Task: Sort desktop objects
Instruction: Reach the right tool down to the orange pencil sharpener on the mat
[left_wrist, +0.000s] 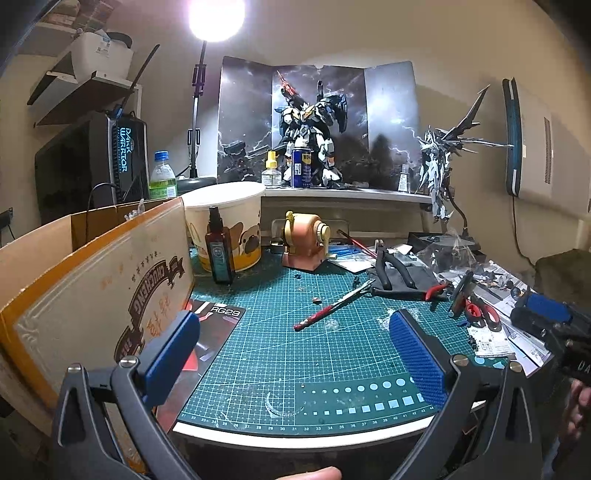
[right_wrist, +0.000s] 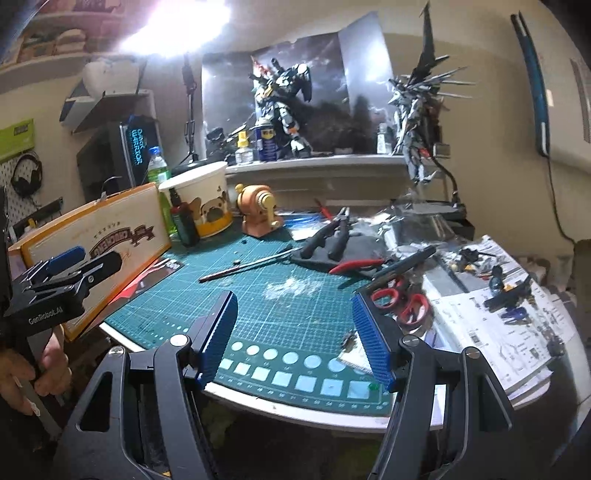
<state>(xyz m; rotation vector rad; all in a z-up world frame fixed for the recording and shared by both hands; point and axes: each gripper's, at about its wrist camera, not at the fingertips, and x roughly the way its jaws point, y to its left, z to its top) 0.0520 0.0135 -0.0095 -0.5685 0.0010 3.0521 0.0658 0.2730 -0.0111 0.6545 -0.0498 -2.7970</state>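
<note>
My left gripper (left_wrist: 295, 339) is open and empty above the near edge of the green cutting mat (left_wrist: 295, 350). My right gripper (right_wrist: 295, 332) is open and empty above the mat's (right_wrist: 288, 306) near right part. On the mat lie a long red-handled tool (left_wrist: 334, 304) (right_wrist: 251, 264), black pliers (left_wrist: 395, 267) (right_wrist: 328, 236), red-handled cutters (left_wrist: 410, 291) (right_wrist: 354, 264) and red-handled scissors (left_wrist: 480, 314) (right_wrist: 402, 302). The right gripper (left_wrist: 546, 317) shows at the right of the left view; the left gripper (right_wrist: 81, 266) shows at the left of the right view.
An orange cardboard box (left_wrist: 96, 280) (right_wrist: 92, 240) stands at the mat's left. Behind are a dark spray bottle (left_wrist: 219, 251), a pug-print tub (left_wrist: 225, 225) and an orange pencil sharpener (left_wrist: 304, 240). Instruction sheets with small model parts (right_wrist: 498, 291) lie at the right. Robot models stand on the back shelf (left_wrist: 347, 194).
</note>
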